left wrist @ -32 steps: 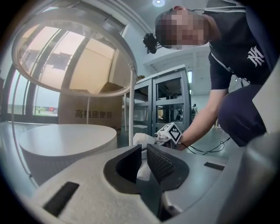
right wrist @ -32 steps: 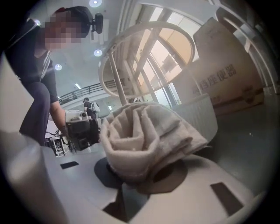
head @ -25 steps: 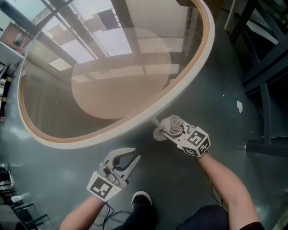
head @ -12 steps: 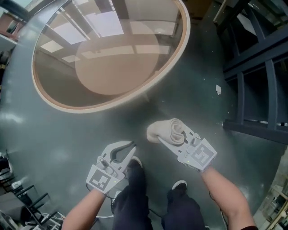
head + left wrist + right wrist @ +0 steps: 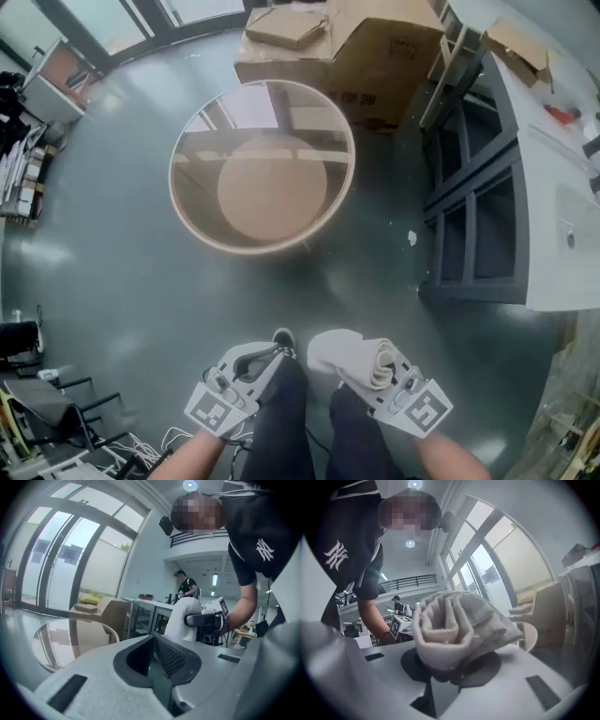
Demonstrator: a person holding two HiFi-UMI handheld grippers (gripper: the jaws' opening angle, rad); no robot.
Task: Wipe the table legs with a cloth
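No wiping was under way: both claws hung low at 6 o'clock in the head view, over the person's legs and shoes, well apart from the round glass table (image 5: 246, 247), which stood on the grey floor (image 5: 112, 272) at 12 o'clock. The right claw (image 5: 367, 367) was clamped on the cloth (image 5: 339, 352), a pale rolled bundle that bulged out past the jaws toward 10 o'clock; its own view showed the folds pinched between the pads. The left claw (image 5: 273, 355) sat just beside it at 9 o'clock, jaws drawn together at the tips with nothing between them. The table's legs were mostly hidden beneath the top, so I could not tell which had been cleaned. I judged this a pause away from the work, either ahead of a leg or between two. The next move would call for stepping toward 12 o'clock, crouching, and laying the cloth's free bulge against a leg under the rim. Cardboard boxes (image 5: 356, 47) lay beyond the table at 12 to 1 o'clock and a white cabinet (image 5: 555, 197) at 3 o'clock.
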